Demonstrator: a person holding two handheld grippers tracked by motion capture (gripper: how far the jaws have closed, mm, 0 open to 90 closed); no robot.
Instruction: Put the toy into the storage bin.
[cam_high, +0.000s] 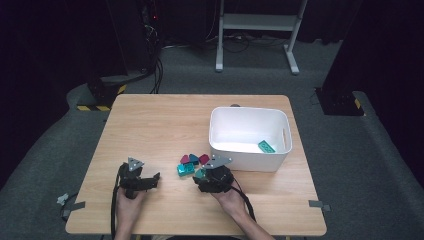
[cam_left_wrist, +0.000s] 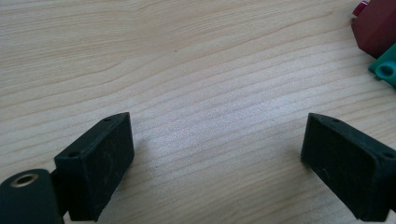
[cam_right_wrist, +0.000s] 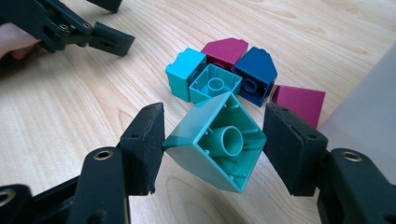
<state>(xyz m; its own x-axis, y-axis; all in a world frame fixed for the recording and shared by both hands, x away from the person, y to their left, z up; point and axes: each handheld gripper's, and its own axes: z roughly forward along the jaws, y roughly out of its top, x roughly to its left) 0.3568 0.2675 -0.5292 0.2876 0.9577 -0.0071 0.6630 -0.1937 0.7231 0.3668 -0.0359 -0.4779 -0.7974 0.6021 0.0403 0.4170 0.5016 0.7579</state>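
Teal plastic is clamped between the right tongs (cam_right_wrist: 212, 144): a sloped teal brick (cam_right_wrist: 217, 147) is gripped at two opposite sides, its hollow underside turned toward the camera in the right gripper view and tilted on one corner. Whether its lowest corner touches the pale wooden tabletop (cam_high: 150, 125) cannot be told for certain. Just beyond it a small cluster is seen close up: a turquoise brick (cam_right_wrist: 198, 79), a magenta sloped brick (cam_right_wrist: 225, 51), a dark blue brick (cam_right_wrist: 254, 74) and a second magenta piece (cam_right_wrist: 299, 102) lying slightly apart beside a white wall.

From the high view that wall is recognised as a white bin (cam_high: 250, 160), in which one green brick (cam_high: 267, 146) is seen lying at the near right corner, a detail hidden from both gripper views. There the held brick is largely covered by the right tongs (cam_high: 202, 176), which sit just in front of the bin.

The left tongs (cam_left_wrist: 217, 158) are held apart over bare wood with nothing between them; they are seen well to the left of the cluster (cam_high: 157, 177).
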